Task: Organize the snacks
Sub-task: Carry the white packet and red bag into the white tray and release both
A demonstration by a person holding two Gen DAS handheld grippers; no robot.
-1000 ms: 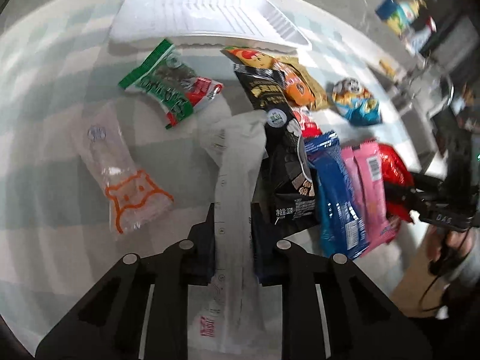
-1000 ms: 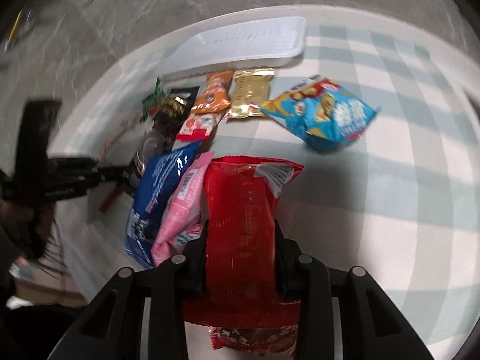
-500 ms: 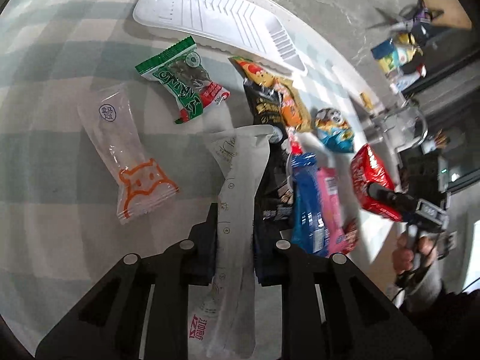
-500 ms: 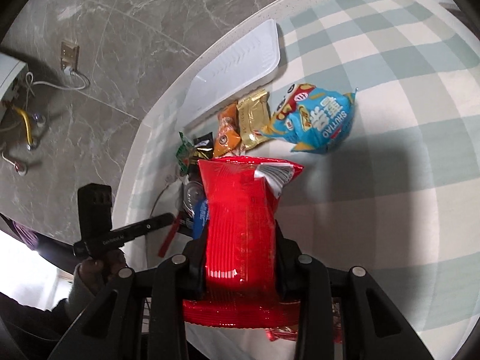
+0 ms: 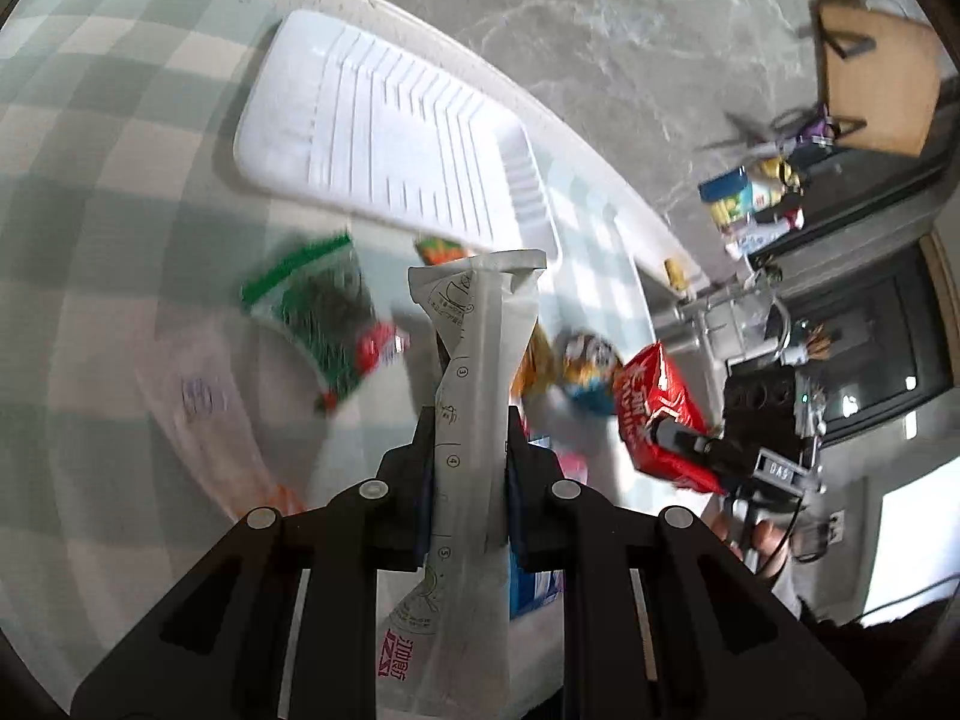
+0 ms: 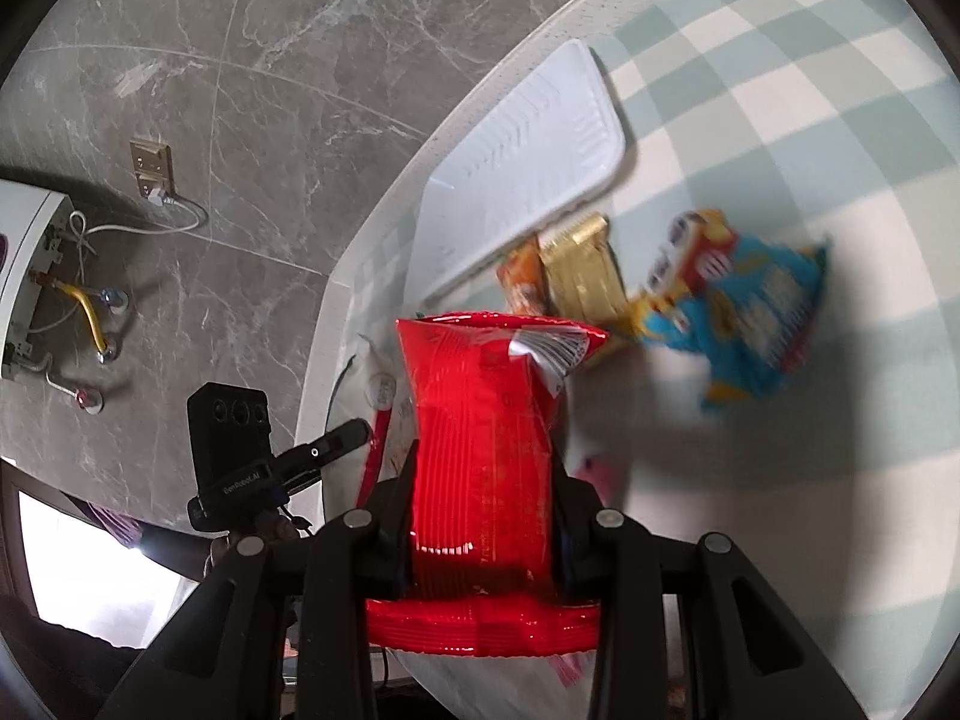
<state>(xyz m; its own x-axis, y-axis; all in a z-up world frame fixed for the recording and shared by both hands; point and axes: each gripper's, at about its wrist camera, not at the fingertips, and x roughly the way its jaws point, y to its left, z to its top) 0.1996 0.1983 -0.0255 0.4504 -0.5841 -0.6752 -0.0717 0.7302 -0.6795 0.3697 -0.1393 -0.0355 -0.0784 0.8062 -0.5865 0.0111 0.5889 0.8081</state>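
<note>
Snacks fill both sets of jaws: the left gripper (image 5: pixel 467 480) has its jaws pressed tight on a long whitish packet (image 5: pixel 477 396) printed with small numbered circles, which stands up between the pads and hangs out below them; the right gripper (image 6: pixel 483 498) has its jaws narrowly parted and clamped on a glossy red bag (image 6: pixel 480 432), whose top flares above the pads and whose bottom seam spreads under them; both packets are lifted clear of the table (image 5: pixel 90 276), which wears a pale green and white checked cloth; just beyond the whitish packet lie a green packet (image 5: pixel 312 318) and, blurred at lower left, a clear packet with orange print (image 5: pixel 210 420); past the red bag, in the right wrist view, a gold packet (image 6: pixel 585 282) and an orange packet (image 6: pixel 522 282) lie side by side, with a blue and yellow bag (image 6: pixel 750 312) near them; farther out a white ribbed tray (image 5: pixel 390 132) rests by the table's far edge, nothing in it; in the left wrist view the red bag shows at the right, held in the other gripper; grey marbled floor (image 6: pixel 240 60) lies beyond the table
</note>
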